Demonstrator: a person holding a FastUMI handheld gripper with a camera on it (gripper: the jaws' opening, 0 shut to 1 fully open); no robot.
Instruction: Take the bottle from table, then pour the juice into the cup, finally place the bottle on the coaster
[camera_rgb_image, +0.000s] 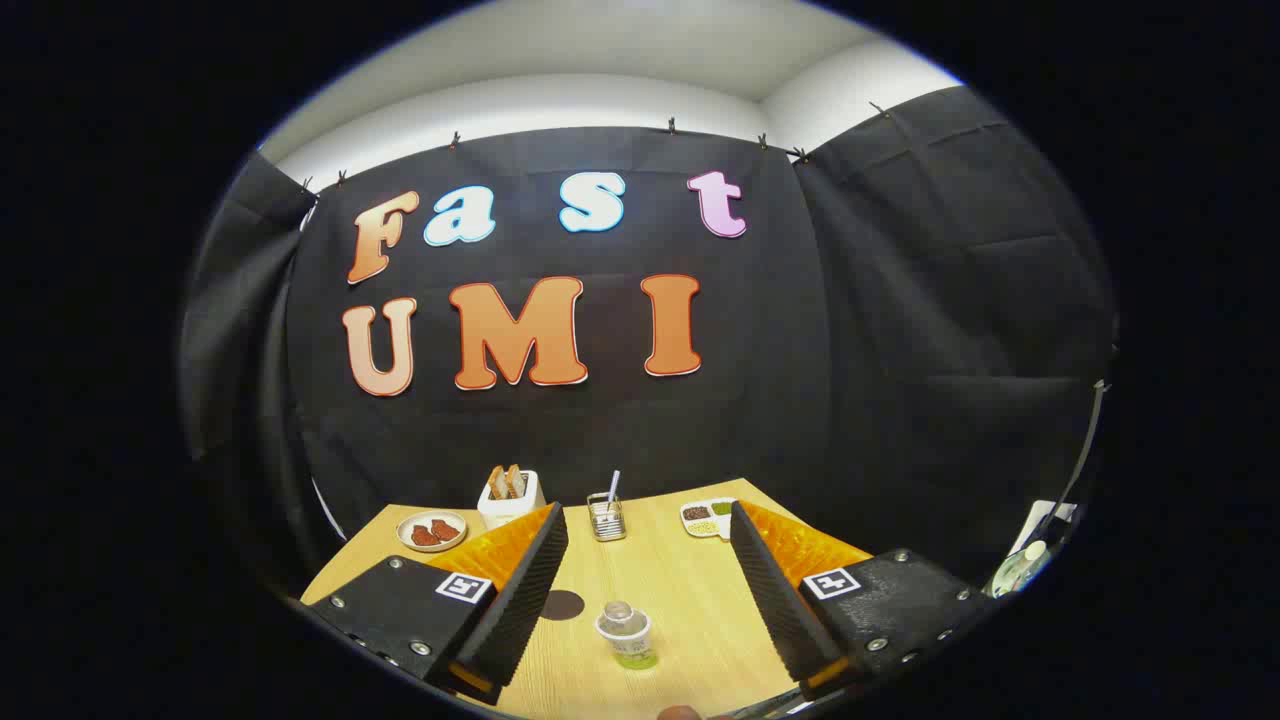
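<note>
Wooden worktop (690, 600): bottle (626, 634) stands untaken between the wide-open, empty fingers (648, 590); grasp, pouring, coaster (562, 604) all remain.

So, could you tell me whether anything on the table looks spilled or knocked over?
Nothing stands out. The bottle stands upright between the open tongs, with the dark coaster beside it on a dry table.
</note>
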